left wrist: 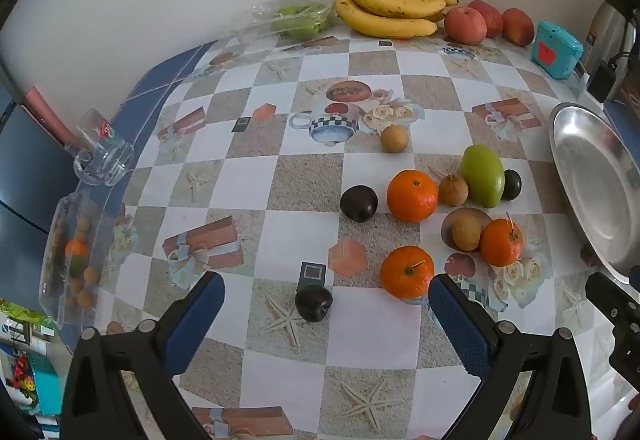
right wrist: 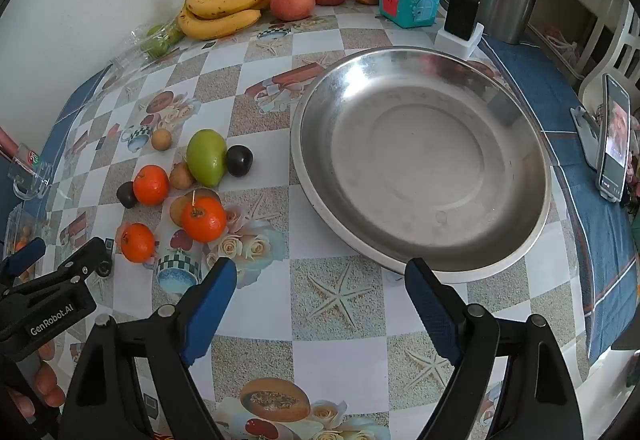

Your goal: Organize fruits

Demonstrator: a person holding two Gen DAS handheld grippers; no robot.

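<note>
Your left gripper (left wrist: 326,304) tilts steeply down toward the table (left wrist: 288,184), its blue pads spread wide with nothing clamped; a dark plum (left wrist: 314,303) lies on the cloth in the gap between them, untouched. Your right gripper (right wrist: 320,288) is angled down just as steeply, jaws apart and empty, poised just in front of the near rim of the steel basin (right wrist: 420,160). In the right wrist view your left hand (right wrist: 38,392) shows at the lower left edge, fingers wrapped around the tool's handle.

The basin holds nothing. The loose fruit sits on the cloth beside it, to its left in the right wrist view: three oranges (left wrist: 412,195), a green mango (left wrist: 482,176), two more dark plums (left wrist: 359,203) and several small brown fruits (left wrist: 394,138). At the left table edge a clear plastic tray (left wrist: 68,256) seems to hold small brown fruits and something orange, though the glare makes that hard to read. A glass mug (left wrist: 102,156) lies tipped nearby. Against the wall are bananas (left wrist: 390,10), three apples (left wrist: 465,25), a clear tray of green fruit (left wrist: 298,20) and a teal box (left wrist: 556,48).
</note>
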